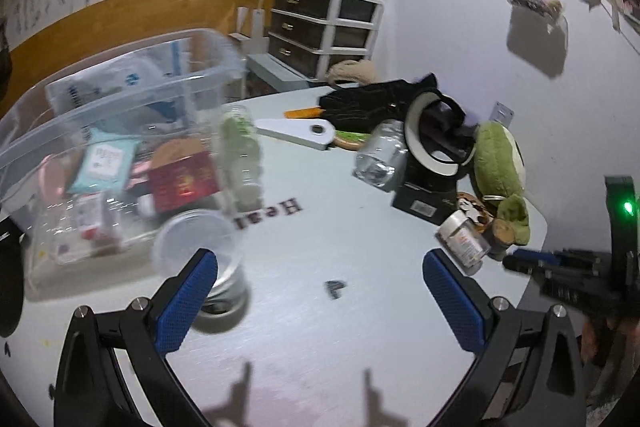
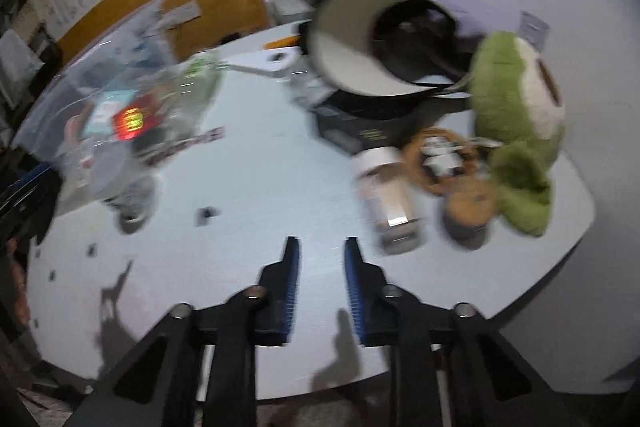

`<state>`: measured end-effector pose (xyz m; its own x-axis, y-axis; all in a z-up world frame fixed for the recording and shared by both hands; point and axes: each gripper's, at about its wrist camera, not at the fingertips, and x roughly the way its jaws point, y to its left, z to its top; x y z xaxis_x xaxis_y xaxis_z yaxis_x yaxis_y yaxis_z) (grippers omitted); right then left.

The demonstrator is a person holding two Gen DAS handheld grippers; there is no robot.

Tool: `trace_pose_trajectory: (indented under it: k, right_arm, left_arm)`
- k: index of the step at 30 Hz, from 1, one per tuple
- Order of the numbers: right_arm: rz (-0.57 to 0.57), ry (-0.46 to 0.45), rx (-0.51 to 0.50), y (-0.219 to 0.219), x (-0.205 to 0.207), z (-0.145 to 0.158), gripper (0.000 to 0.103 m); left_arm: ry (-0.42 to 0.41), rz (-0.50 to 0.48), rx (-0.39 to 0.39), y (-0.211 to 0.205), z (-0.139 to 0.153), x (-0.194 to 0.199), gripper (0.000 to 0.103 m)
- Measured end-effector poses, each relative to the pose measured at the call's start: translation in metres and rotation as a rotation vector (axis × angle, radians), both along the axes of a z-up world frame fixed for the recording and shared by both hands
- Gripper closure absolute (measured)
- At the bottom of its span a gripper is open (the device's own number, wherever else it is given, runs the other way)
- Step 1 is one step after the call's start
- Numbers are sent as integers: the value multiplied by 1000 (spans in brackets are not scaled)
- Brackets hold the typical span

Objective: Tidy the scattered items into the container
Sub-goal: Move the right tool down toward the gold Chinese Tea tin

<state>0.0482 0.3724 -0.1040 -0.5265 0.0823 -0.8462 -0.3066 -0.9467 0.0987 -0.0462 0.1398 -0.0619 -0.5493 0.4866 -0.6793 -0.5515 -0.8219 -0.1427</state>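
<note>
Blue-padded fingers of the left gripper (image 1: 320, 267) stand wide apart and hold nothing, low over the near part of the tabletop (image 1: 320, 327), with a clear plastic cup (image 1: 200, 247) upright just beside the left pad. Behind that cup, at the table's left edge, sits the clear storage bin (image 1: 120, 99), and it already holds goods: a red box (image 1: 182, 179), a teal wipes packet (image 1: 106, 163) and more. Over at the right edge the clutter waits in a heap: a green plush toy (image 1: 498, 163), a clear bottle (image 1: 380, 155) on its side, a white-lidded jar (image 1: 464, 239) and a sun visor (image 1: 430, 131). The right gripper (image 2: 322, 247) hovers near that jar, fingers nearly together, empty. My read: mid-tidy, between loads. The cup looks the handiest pick for the left: centre the pads round it, then close.
</note>
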Motion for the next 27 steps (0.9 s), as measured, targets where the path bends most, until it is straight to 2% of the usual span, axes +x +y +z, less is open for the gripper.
trace_pose_trajectory:
  k: [2, 7, 13, 18, 27]
  right_arm:
    - [-23, -24, 47, 32, -3, -5, 88]
    - [-77, -66, 62, 95, -10, -20, 88]
    - [-41, -127, 34, 138, -20, -48, 88]
    - [49, -129, -22, 139, -22, -62, 88]
    - [249, -119, -100, 94, -20, -59, 88]
  left_arm:
    - [-4, -5, 3, 20, -1, 1, 0]
    - [-17, -12, -2, 57, -6, 0, 0]
    - [-34, -37, -32, 91, -16, 2, 0]
    - [-55, -51, -51, 109, -27, 2, 0]
    - [-102, -51, -127, 114, -60, 6, 0]
